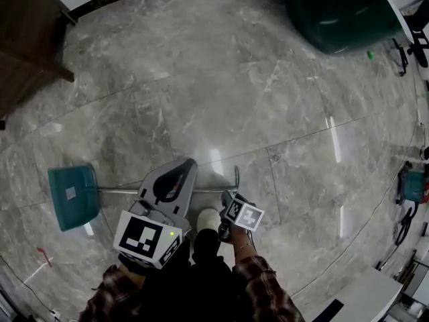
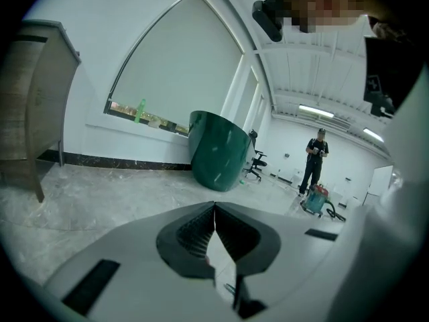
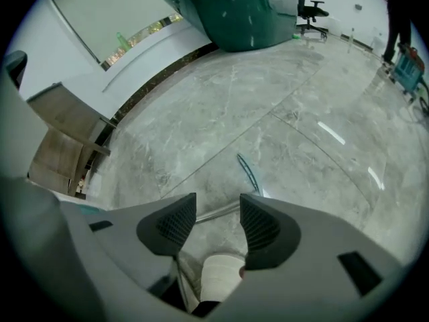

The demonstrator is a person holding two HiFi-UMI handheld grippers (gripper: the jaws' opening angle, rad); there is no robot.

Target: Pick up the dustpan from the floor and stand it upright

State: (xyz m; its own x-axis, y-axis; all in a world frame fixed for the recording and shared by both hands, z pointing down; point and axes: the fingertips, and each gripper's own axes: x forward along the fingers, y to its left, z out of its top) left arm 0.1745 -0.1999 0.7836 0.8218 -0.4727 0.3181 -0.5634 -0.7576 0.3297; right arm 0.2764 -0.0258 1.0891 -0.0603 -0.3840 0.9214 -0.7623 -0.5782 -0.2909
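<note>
The teal dustpan (image 1: 72, 196) lies flat on the grey marble floor at the left. Its metal handle (image 1: 120, 191) runs right to a dark end grip (image 1: 236, 176). My left gripper (image 1: 189, 164) hovers above the handle's middle, jaws shut with nothing between them; in the left gripper view it (image 2: 214, 210) faces out across the room. My right gripper (image 1: 226, 198) is near the handle's right end. In the right gripper view it (image 3: 218, 223) stands open, with the metal handle (image 3: 221, 210) and its end grip (image 3: 249, 172) on the floor beyond the jaws, untouched.
A white shoe (image 1: 208, 220) stands just below the handle. A wooden cabinet (image 1: 27, 39) is at the far left and a large dark green rounded object (image 1: 342, 12) at the far right. A teal vacuum (image 1: 412, 183) sits at the right, with a person (image 2: 315, 159) standing near it.
</note>
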